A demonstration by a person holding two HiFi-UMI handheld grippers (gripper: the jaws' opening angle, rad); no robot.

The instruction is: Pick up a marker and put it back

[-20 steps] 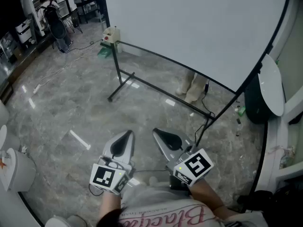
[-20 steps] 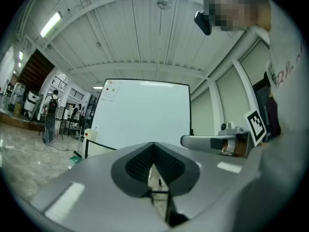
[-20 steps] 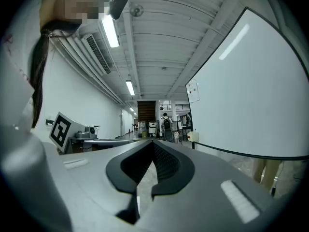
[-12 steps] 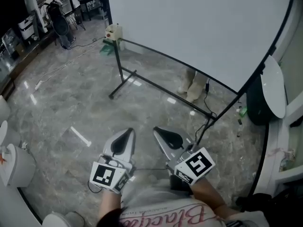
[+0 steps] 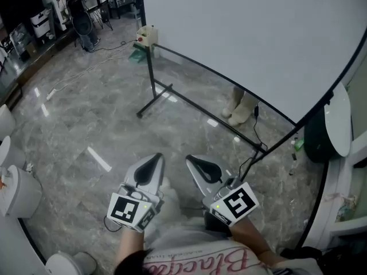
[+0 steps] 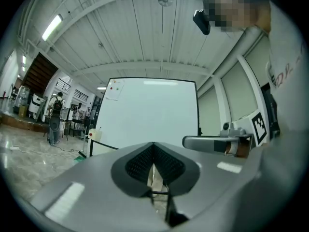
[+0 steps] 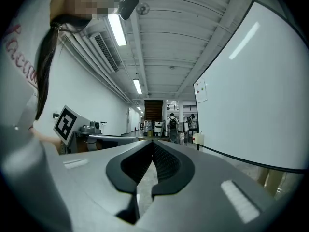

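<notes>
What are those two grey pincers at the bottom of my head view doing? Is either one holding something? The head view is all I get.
Observer: No. In the left gripper view, the left gripper has its jaws together with nothing between them.
Operator: And the other one?
Observer: In its own view, the right gripper has its jaws shut and empty too.
Operator: Is there anything on the whiteboard that I can't see?
Observer: A sheet of paper is stuck near its top left corner, which your view cuts off.
</notes>
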